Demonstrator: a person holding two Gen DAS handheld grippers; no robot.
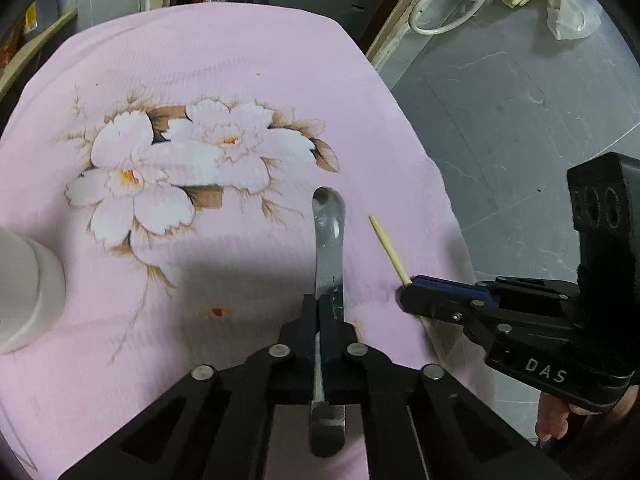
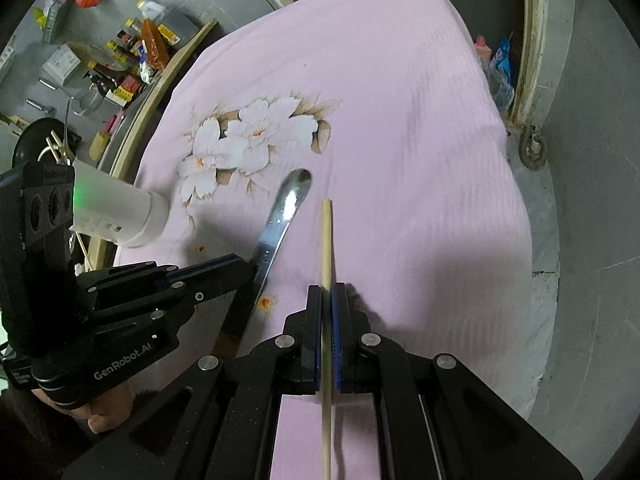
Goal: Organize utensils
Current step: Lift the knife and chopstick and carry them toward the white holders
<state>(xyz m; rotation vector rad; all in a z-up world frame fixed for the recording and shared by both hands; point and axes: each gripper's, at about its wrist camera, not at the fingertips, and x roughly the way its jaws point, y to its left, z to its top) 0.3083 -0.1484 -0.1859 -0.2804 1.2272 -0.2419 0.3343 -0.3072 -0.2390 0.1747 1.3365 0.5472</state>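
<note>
Right wrist: white holder (image 2: 132,216) beside spoon (image 2: 286,204).

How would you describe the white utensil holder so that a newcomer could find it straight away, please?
Start at the pink floral cloth covering the table. Beside the printed white flowers, left of the metal spoon, stands the white utensil holder: the only upright cylinder there, with small slots in its wall.

The left hand-held gripper (image 1: 320,300) is being seen as matte black linkage with round silver rivets and dark blue finger pads; "GenRobot.AI" is being shown in white on its handle. The right hand-held gripper (image 2: 329,292) is being built alike, with "DAS" printed in white on it
</note>
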